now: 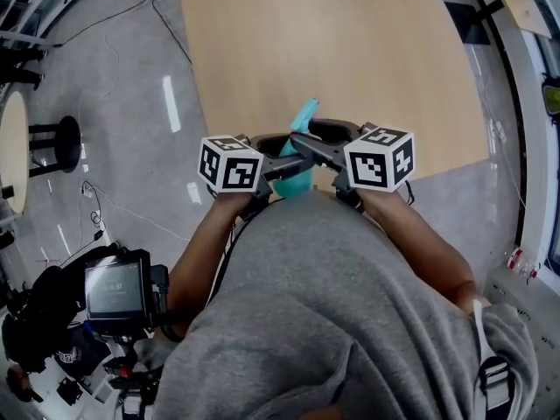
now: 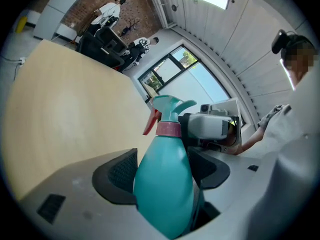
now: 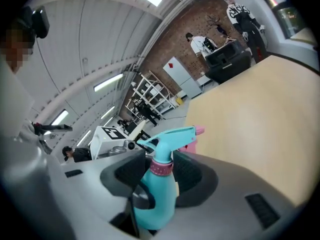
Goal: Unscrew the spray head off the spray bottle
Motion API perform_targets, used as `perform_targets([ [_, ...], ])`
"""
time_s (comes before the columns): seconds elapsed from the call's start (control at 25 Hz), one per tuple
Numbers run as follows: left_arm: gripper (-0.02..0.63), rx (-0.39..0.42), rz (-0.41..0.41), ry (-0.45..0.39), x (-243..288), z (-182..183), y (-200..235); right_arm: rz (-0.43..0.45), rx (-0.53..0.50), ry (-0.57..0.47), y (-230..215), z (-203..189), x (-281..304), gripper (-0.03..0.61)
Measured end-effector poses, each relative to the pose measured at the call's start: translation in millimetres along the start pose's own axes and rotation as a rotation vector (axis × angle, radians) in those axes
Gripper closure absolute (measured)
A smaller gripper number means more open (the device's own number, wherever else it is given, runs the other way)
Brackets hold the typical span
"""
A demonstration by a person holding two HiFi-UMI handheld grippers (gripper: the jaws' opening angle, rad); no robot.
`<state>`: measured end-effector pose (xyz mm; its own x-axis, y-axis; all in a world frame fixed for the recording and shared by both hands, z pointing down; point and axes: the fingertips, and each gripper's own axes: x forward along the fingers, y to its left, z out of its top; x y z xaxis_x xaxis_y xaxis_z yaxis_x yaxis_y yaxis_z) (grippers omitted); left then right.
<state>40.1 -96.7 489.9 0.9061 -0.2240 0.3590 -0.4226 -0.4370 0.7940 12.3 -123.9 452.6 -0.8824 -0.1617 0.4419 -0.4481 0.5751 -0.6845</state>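
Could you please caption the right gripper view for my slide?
Right claw grips the pink collar of a teal spray bottle.

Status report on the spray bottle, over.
Left gripper clamped on spray bottle body. Right gripper shut on spray head at pink collar. Head not yet off; nothing obstructing.

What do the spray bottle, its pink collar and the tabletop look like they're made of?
The spray bottle is probably plastic: teal, smooth, with a soft sheen. The collar is likely plastic too: pink, with a finely textured band. The tabletop is pale wood or wood-look laminate, matte with faint grain; I cannot tell which.
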Motion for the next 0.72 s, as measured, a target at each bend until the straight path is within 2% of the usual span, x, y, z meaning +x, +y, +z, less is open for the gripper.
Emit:
perform_targets([
  [0.12, 0.299, 0.102, 0.039, 0.048, 3.6, 0.0, -6.5, 0.01, 0.011, -0.001, -1.0, 3.1, 7.8, 0.426],
  [0.16, 0.302, 0.12, 0.029, 0.051, 4.1, 0.9, -9.3, 0.028, -0.007, -0.001, 2.6, 4.8, 8.6, 0.428],
  [0.24, 0.304, 0.122, -0.051, 0.022, 1.4, 6.1, -19.7, 0.107, -0.063, -0.007, 16.9, 10.6, 6.4, 0.43],
  [0.32, 0.305, 0.149, -0.154, 0.001, -5.8, 10.3, -34.7, 0.245, -0.125, -0.004, 38.8, 14.3, 1.8, 0.431],
  [0.36, 0.305, 0.189, -0.199, 0.006, -10.0, 10.9, -43.0, 0.327, -0.17, 0.004, 51.6, 14.6, -1.3, 0.431],
  [0.48, 0.305, 0.371, -0.321, 0.047, -24.0, 12.7, -69.3, 0.577, -0.345, 0.014, 90.6, 15.5, -15.4, 0.431],
  [0.56, 0.305, 0.453, -0.405, 0.06, -36.2, 17.8, -85.9, 0.732, -0.397, -0.006, 110.6, 21.2, -26.9, 0.431],
  [0.64, 0.305, 0.461, -0.489, 0.059, -49.4, 26.5, -99.7, 0.851, -0.4, -0.036, 124.3, 31.3, -37.1, 0.431],
  [0.72, 0.305, 0.425, -0.567, 0.055, -62.2, 35.3, -109.9, 0.941, -0.396, -0.067, 134.7, 41.4, -45.9, 0.431],
])
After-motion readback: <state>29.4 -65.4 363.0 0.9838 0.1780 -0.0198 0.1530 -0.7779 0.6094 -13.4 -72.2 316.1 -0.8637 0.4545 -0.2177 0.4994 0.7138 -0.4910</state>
